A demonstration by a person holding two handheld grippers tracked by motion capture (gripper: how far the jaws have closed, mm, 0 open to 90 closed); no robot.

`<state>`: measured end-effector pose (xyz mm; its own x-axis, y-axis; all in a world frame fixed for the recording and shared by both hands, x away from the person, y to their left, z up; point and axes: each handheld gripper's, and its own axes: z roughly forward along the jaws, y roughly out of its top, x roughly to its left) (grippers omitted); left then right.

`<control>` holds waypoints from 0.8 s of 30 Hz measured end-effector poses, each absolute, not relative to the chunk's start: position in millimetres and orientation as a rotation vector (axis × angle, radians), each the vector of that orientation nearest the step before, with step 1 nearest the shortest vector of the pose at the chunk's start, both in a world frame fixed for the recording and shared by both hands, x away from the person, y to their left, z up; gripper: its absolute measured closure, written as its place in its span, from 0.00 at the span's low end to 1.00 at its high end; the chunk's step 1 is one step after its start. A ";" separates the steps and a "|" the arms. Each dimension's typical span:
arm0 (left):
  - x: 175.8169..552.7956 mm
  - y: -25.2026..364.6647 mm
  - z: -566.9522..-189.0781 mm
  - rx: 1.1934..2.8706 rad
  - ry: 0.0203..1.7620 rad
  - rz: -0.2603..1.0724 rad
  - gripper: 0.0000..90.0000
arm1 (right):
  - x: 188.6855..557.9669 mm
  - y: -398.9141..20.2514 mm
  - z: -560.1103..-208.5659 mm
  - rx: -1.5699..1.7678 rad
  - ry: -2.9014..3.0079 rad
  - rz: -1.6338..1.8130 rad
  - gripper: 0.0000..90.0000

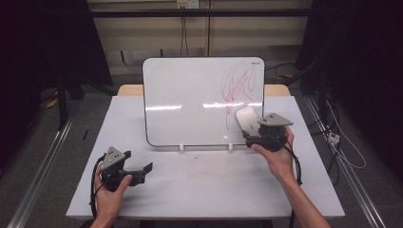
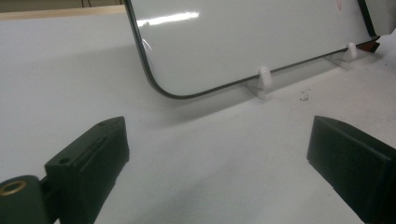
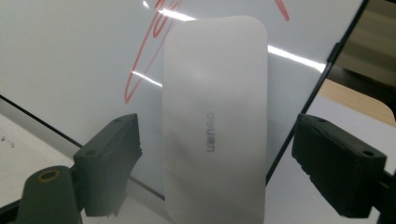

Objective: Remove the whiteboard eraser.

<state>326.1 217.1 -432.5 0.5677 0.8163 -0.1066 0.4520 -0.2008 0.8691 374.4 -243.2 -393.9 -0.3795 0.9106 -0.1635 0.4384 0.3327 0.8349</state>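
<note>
Whiteboard (image 1: 190, 99) stands on the desk (image 1: 204, 185), one board, one red scribble (image 1: 237, 88); one eraser (image 1: 245, 118) rests against it, between the right tongs (image 1: 248, 134); left tongs (image 1: 142, 173) wait apart. Left gripper view: tongs spread wide, empty. Right gripper view: gaps either side of the eraser, so ungripped; an off-centre squeeze could, I judge, knock it off the board.

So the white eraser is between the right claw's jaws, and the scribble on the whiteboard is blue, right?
Not quite: the scribble is red, as the high view shows. The rest holds: the white eraser sits between the jaws of the right claw, in front of the whiteboard.
</note>
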 end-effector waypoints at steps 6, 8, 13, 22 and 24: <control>324.1 216.7 -431.4 1.863 1.016 0.486 0.06 | 381.2 -237.5 -398.1 1.148 1.962 0.880 0.22; 324.7 216.5 -431.8 1.853 1.024 0.486 0.06 | 383.0 -237.0 -399.4 1.150 1.962 0.878 0.24; 325.2 215.6 -432.1 1.853 1.025 0.481 0.06 | 388.0 -233.2 -403.6 1.137 1.975 0.849 0.30; 324.9 217.7 -433.0 1.858 1.022 0.480 0.06 | 390.5 -227.1 -410.2 1.128 1.989 0.761 0.30; 324.2 217.9 -432.8 1.852 1.027 0.488 0.06 | 390.9 -226.6 -411.3 1.134 1.986 0.761 0.32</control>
<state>324.2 217.9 -432.8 0.5712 0.8159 -0.0893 0.4458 -0.2170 0.8684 390.9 -226.6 -411.3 -0.3583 0.8871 -0.2911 0.4655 0.4400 0.7679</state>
